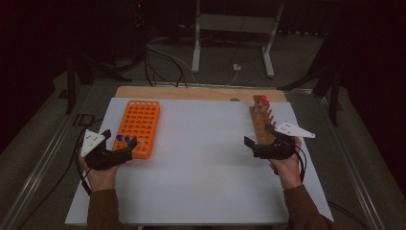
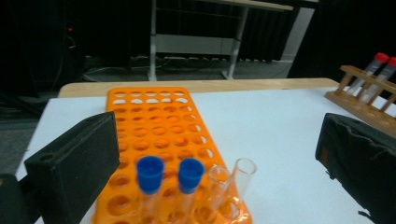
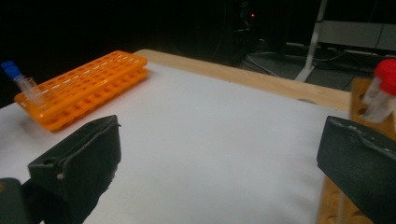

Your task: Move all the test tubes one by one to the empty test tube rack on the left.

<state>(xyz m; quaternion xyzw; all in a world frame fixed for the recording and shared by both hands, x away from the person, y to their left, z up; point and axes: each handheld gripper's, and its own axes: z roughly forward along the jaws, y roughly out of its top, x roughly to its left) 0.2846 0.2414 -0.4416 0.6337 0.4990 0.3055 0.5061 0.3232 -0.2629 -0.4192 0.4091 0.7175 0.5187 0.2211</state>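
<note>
- Tubes so far: four stand in the near row of the orange rack (image 1: 139,125), two with blue caps (image 2: 150,171) and two clear ones without caps (image 2: 243,173) just beside them. Every other hole in that rack looks bare.
- Wooden rack (image 1: 261,123) on the right side of the table (image 1: 201,163) carries two red-capped tubes (image 1: 264,100) at its far end; its nearer slots look unfilled, though the right gripper hides the closest part.
- Judgement: the work seems to be moving tubes between the two racks, and it is early or midway. With neither claw holding anything, I cannot tell which way the tubes are meant to go.
- Left gripper (image 1: 120,145): jaws spread wide, nothing between them. In the left gripper view the blue-capped tubes and the clear tubes stand right in the gap between the jaws, near the tips but touching neither pad. It sits at the near end of the orange rack, pointed along it.
- Right gripper (image 1: 261,143): jaws also spread wide and holding nothing. It hovers at the near end of the wooden rack, with one jaw over or just beside the rack's edge. The red-capped tubes (image 3: 384,86) lie ahead of it, beyond the jaw tip on the rack side, well apart from the pads.
- Next grab, as a guess: the left claw is best placed, needing only to line up on one tube and close.
</note>
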